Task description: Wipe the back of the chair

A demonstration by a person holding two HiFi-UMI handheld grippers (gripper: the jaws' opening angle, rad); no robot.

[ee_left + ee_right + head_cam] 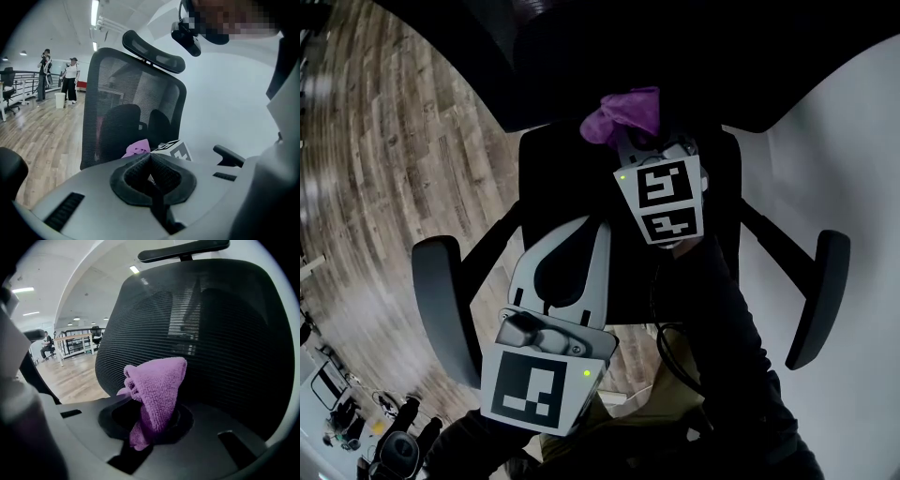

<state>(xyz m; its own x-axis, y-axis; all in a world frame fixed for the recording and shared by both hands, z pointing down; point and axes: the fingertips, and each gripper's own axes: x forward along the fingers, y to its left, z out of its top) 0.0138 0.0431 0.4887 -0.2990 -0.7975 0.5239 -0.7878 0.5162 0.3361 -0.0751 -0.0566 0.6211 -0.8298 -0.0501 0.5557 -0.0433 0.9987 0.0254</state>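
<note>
The black office chair fills the head view, its mesh back (581,66) at the top and its seat (572,169) below. My right gripper (630,136) is shut on a purple cloth (623,111), held right at the front of the mesh back (211,343), whether touching I cannot tell. The cloth (154,394) stands bunched out of the jaws, under the headrest (183,250). My left gripper (596,227) hovers low over the seat, shut with nothing in it. The left gripper (151,157) points at the back (131,108), the cloth (138,148) just beyond its tips.
Armrests (441,300) (820,291) stick out on both sides of the seat. Wood floor (384,187) lies to the left, a white surface (844,159) to the right. Far off stand two people (70,82), a white bin (59,100) and desks (75,341).
</note>
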